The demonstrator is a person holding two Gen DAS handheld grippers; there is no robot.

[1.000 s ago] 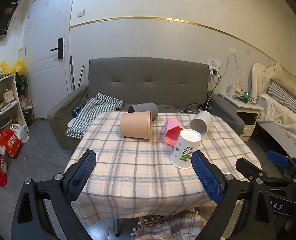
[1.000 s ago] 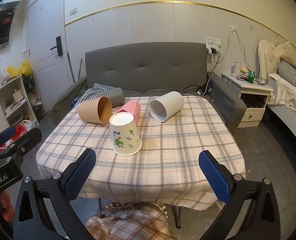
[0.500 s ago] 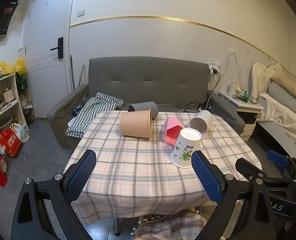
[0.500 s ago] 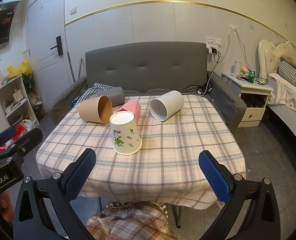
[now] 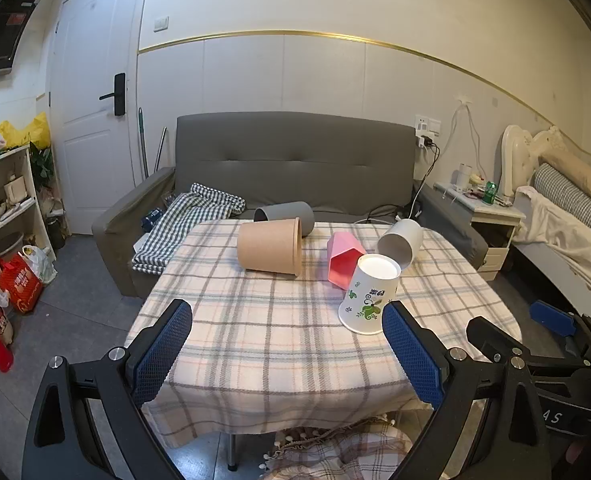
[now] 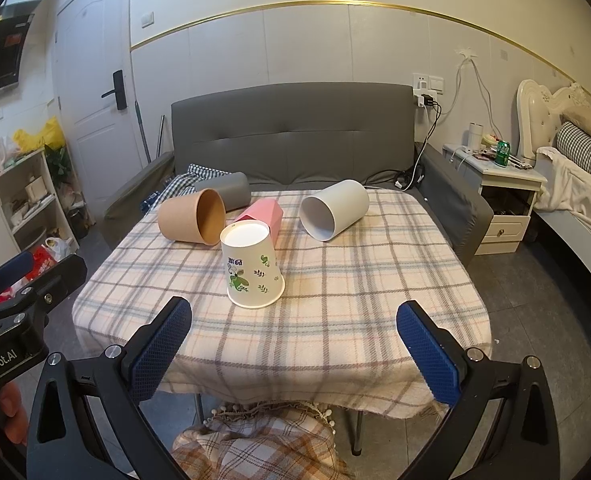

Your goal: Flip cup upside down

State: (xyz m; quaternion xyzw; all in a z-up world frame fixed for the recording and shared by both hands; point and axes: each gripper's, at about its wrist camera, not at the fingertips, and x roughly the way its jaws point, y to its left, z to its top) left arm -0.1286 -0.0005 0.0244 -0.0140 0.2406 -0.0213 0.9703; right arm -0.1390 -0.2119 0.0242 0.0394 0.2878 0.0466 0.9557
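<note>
A small table (image 6: 375, 320) draped in a pale plaid cloth fills the middle of both views, with a grey sofa (image 6: 295, 136) behind it. Five cups sit on the cloth. Largest is a brown paper cup (image 6: 187, 222) on its side at the far left, with a dark grey cup (image 6: 227, 192) lying behind it. A white-grey cup (image 6: 335, 208) lies on its side at the far right, mouth toward the camera. A pink cup (image 6: 265, 214) lies between them. Just in front of the pink one stands the printed paper cup (image 6: 253, 268), white with green leaf drawings, already mouth-down with its flat base on top.

Compared with the views from a second ago, almost nothing has changed: the cups lie in the same places and both tools have barely shifted. That suggests a pause, either after the printed cup was turned over or before a next cup is picked; which one cannot be told.

The left gripper (image 5: 287, 356) hangs near the table's front edge with its blue pads spread wide, holding nothing. The right gripper (image 6: 293, 354) is likewise spread wide and empty, short of the printed cup.

Readable writing: "GenRobot.AI" on the left tool's body in the right-hand view. The printed cup carries small blue characters, too small to read.
</note>
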